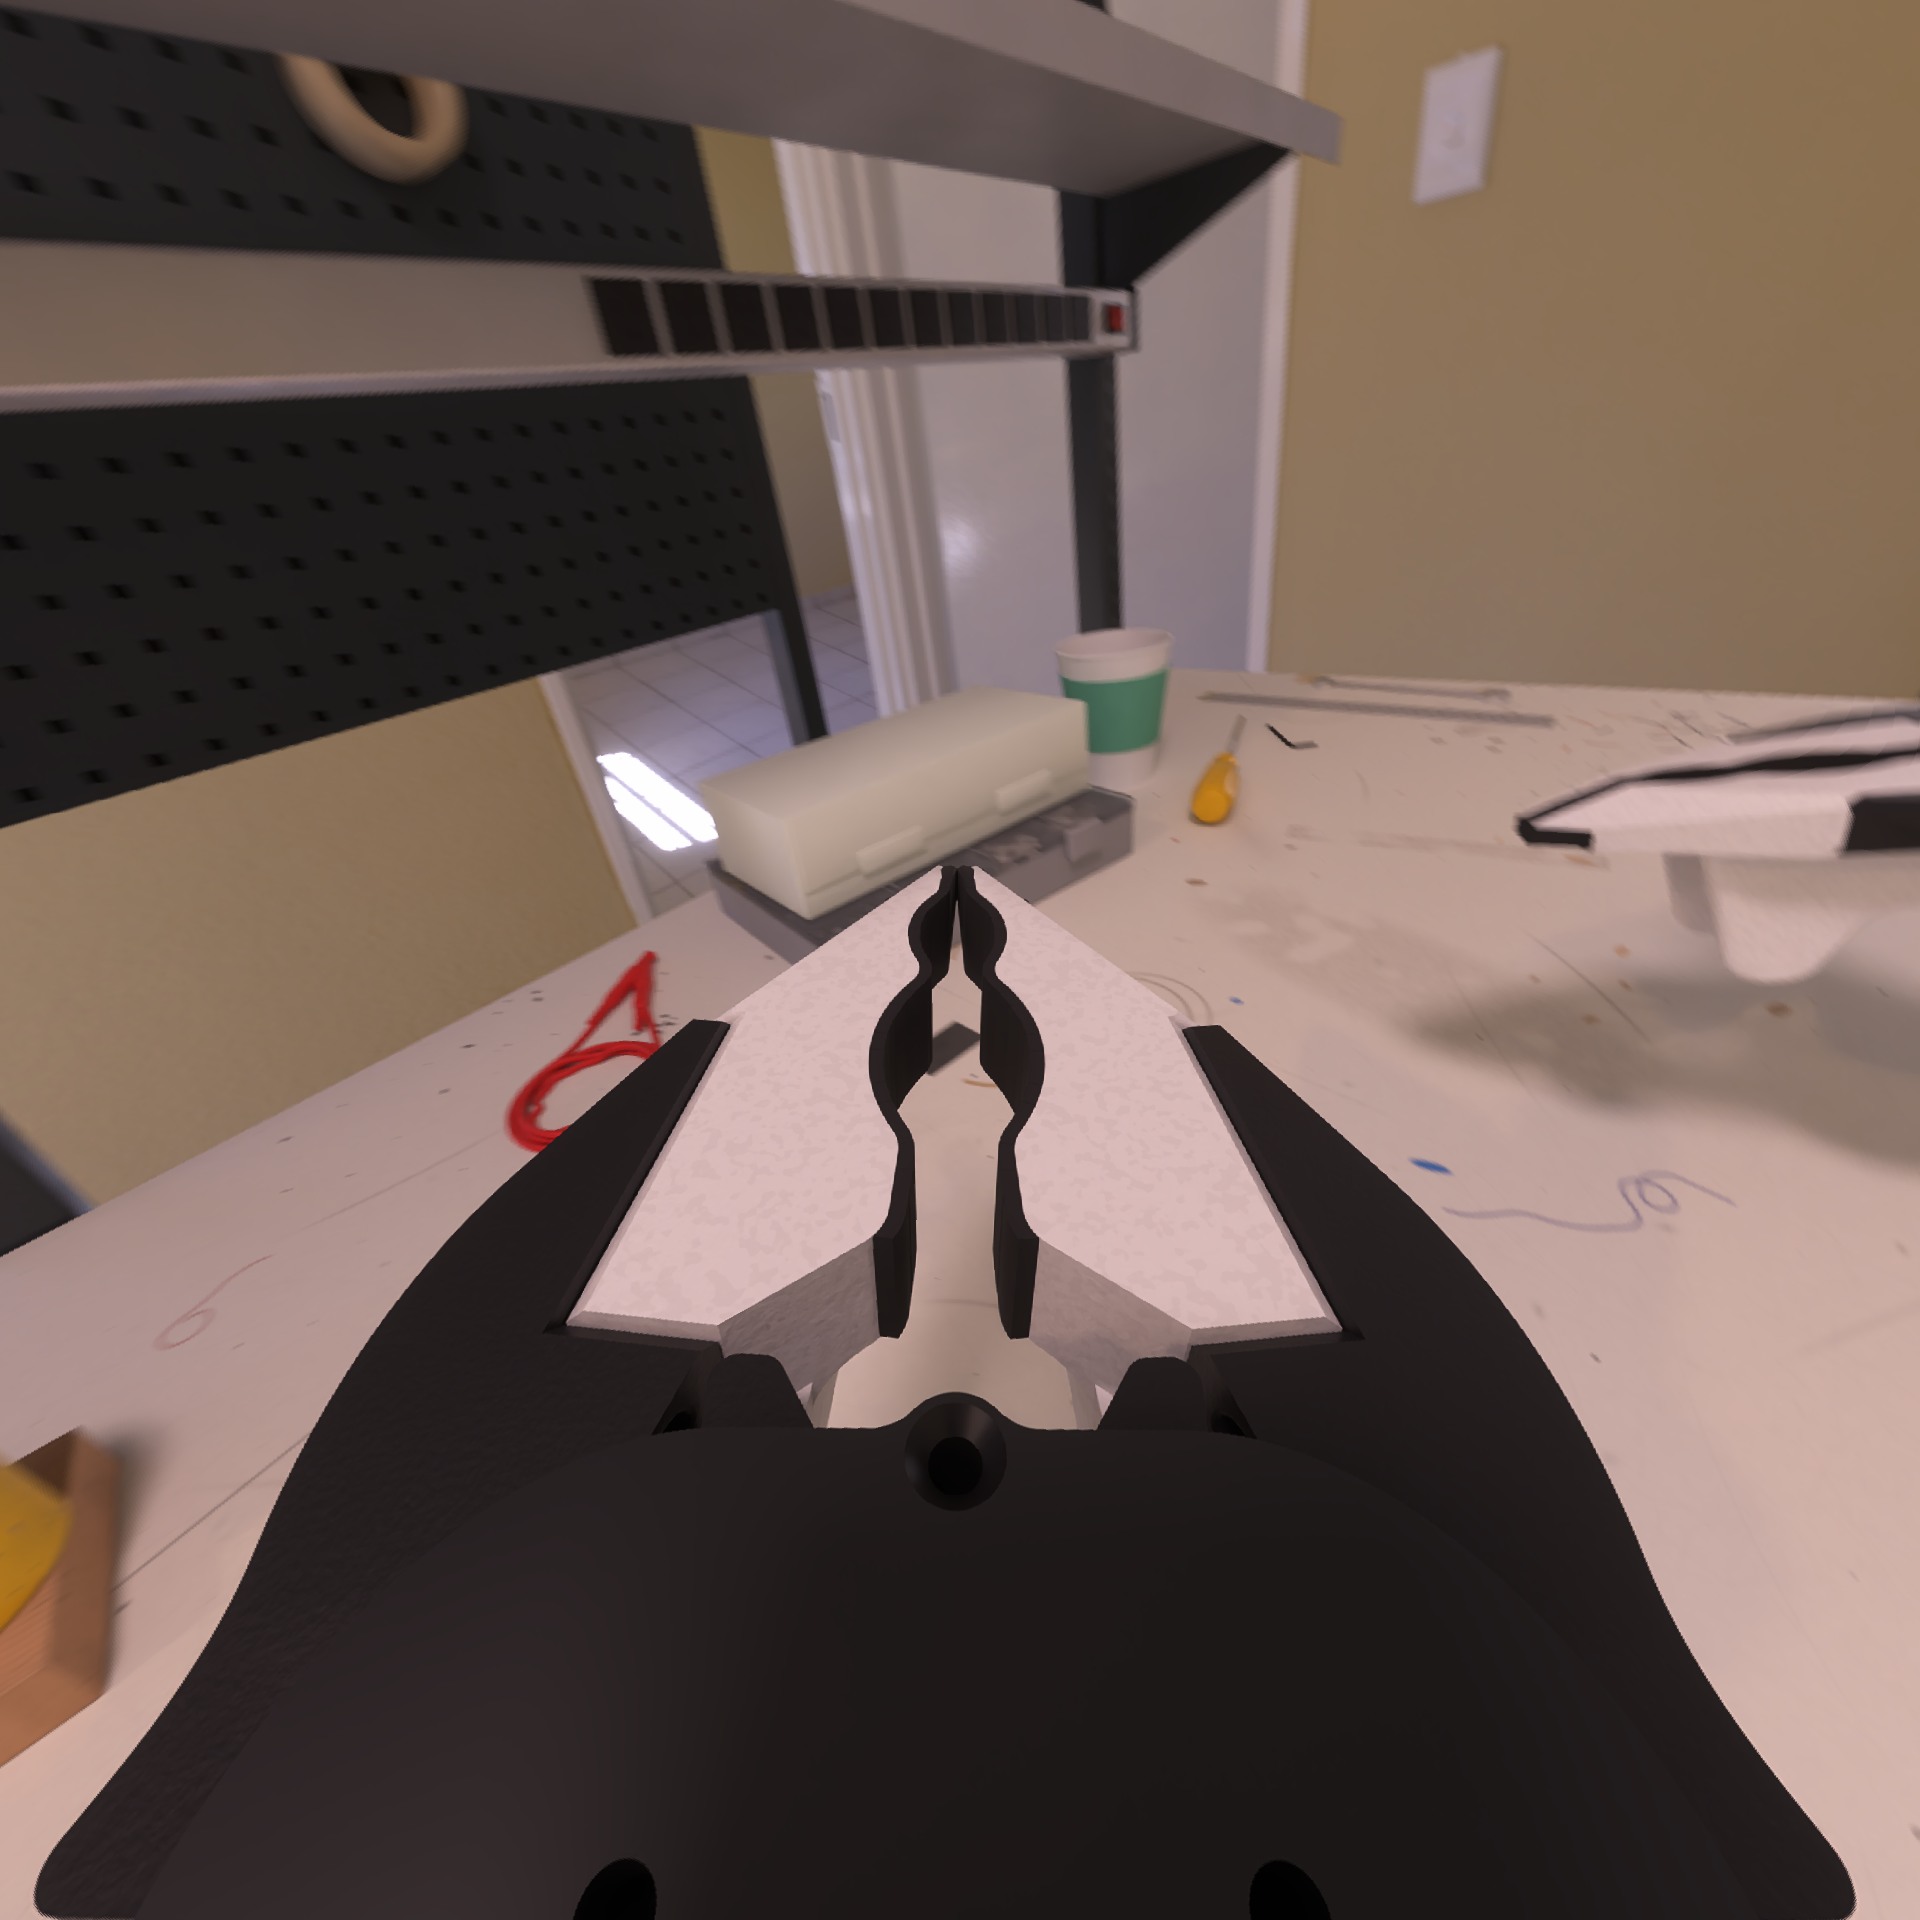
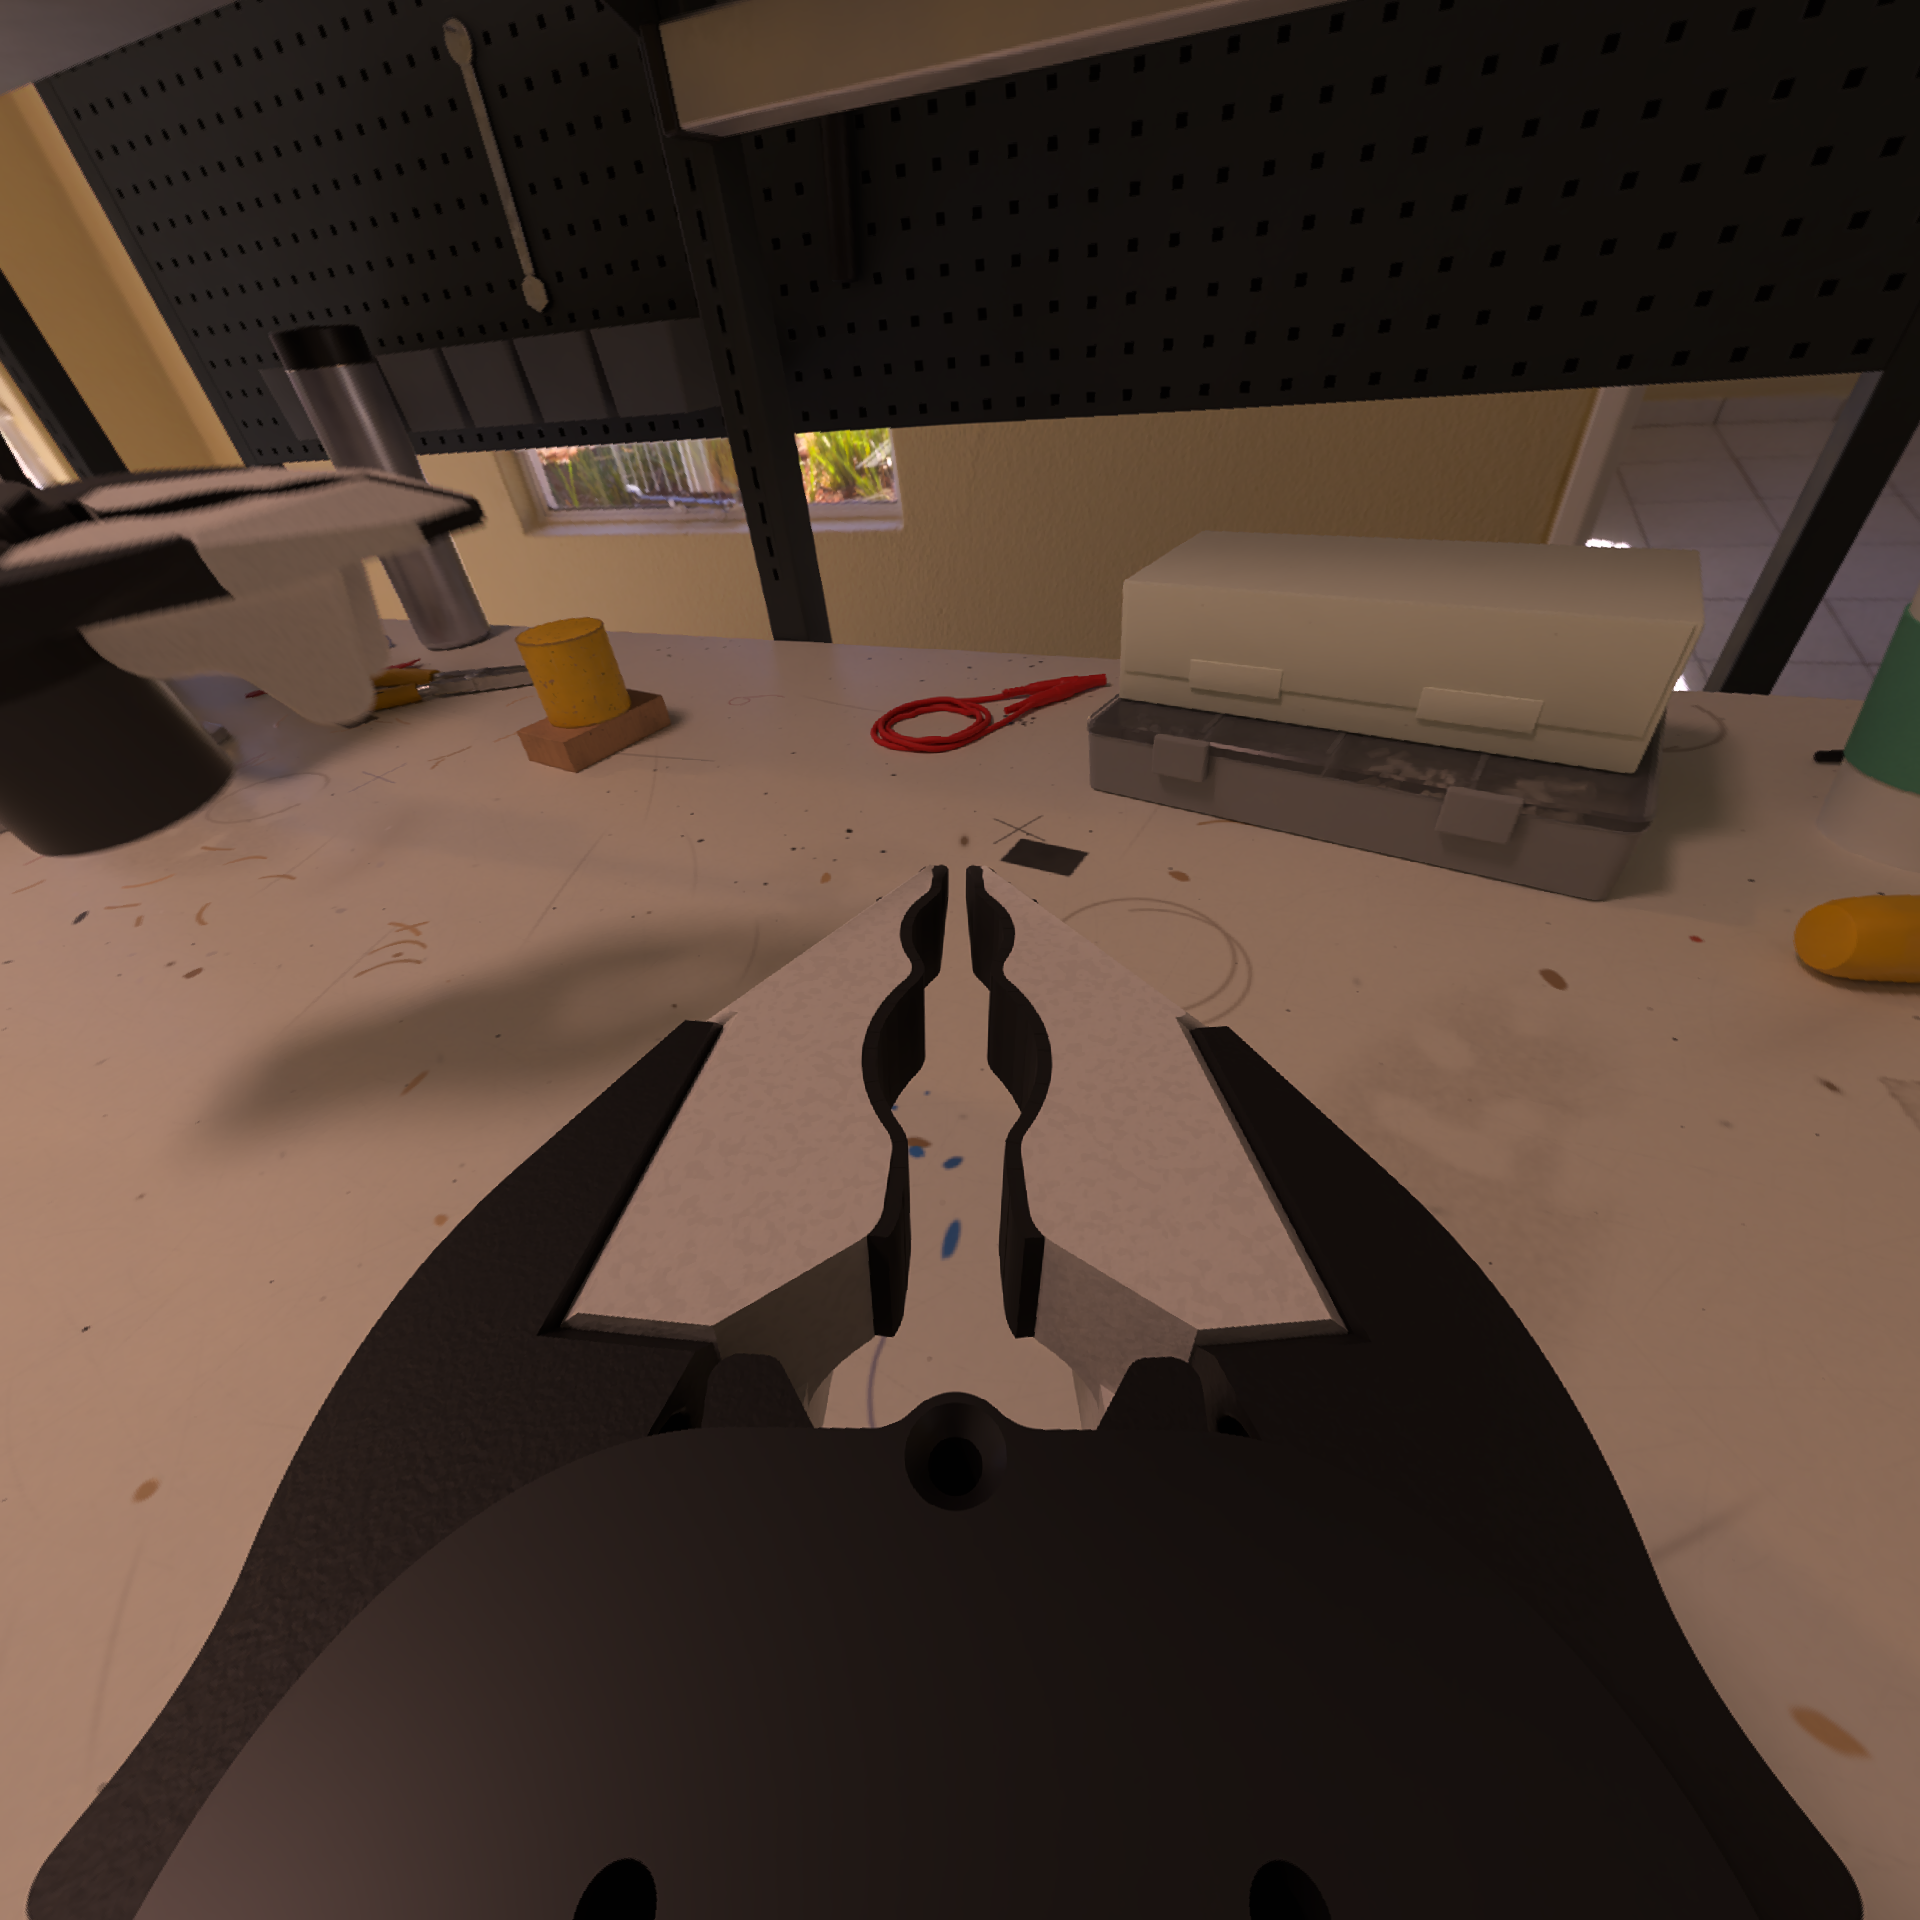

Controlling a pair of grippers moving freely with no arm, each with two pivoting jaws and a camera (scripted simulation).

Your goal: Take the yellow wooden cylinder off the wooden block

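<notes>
Yellow wooden cylinder [image 2: 572, 671] stands upright on the wooden block [image 2: 594, 731], which lies flat on the bench [image 2: 623, 1039] at the far left of the right wrist view. Neither hand-held gripper touches it.

Nearest in the right wrist view, the right hand-held gripper [image 2: 957, 875] hovers over bare bench surface with its fingertips drawn to a narrow slit, holding nothing. Just beyond the tips lies a small dark square patch [image 2: 1044, 857]. Farther off, a red cord [image 2: 966, 712] lies coiled between the wooden block and a grey parts case [image 2: 1371, 800], which carries a cream case [image 2: 1413, 644] on its lid. A yellow screwdriver handle [image 2: 1860, 940] shows at the right edge.

To the left in the same view, the left hand-held gripper [image 2: 457, 509] hangs above the bench, near the yellow wooden cylinder but apart from it. A metal flask [image 2: 384, 478] stands behind it, and a black pegboard [image 2: 1247, 260] closes the back.

In the left wrist view, the left hand-held gripper [image 1: 957, 875] has its fingertips almost touching, with nothing between them. The yellow wooden cylinder [image 1: 26, 1548] and wooden block [image 1: 62, 1621] appear cut off at the lower left edge. Beyond the fingertips stand the stacked cases and a paper cup [image 1: 1117, 696] with a green band. The right hand-held gripper [image 1: 1527, 826] shows at the far right.
</notes>
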